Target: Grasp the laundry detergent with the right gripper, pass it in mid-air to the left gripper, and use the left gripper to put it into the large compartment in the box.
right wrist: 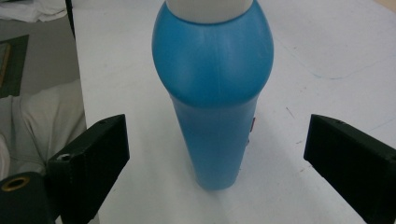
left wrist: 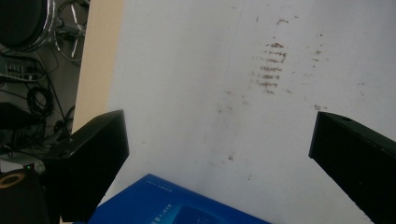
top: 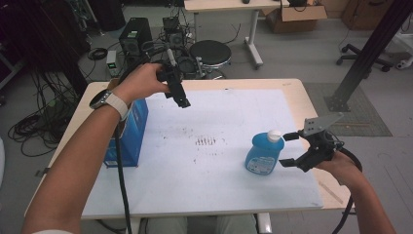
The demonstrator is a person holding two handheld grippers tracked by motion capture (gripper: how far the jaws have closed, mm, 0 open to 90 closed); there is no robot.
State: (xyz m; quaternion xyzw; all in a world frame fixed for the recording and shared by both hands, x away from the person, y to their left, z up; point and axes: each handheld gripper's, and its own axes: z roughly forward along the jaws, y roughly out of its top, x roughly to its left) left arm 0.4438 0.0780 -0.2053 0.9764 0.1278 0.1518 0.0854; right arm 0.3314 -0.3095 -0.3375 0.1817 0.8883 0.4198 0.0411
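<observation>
High view, lower right: the right tool [top: 291, 149], jaws spread, sits just beside the upright blue bottle [top: 263, 154], bottle to its left.

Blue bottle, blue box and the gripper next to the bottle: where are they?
blue bottle [top: 263, 155], high view, on its label.
blue box [top: 132, 131], high view, on its front face.
right gripper [top: 290, 149], high view, between its open jaws.

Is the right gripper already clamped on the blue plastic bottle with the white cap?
No, the right gripper has both jaws spread wide, clear gaps on either side of the blue plastic bottle with the white cap.
</observation>
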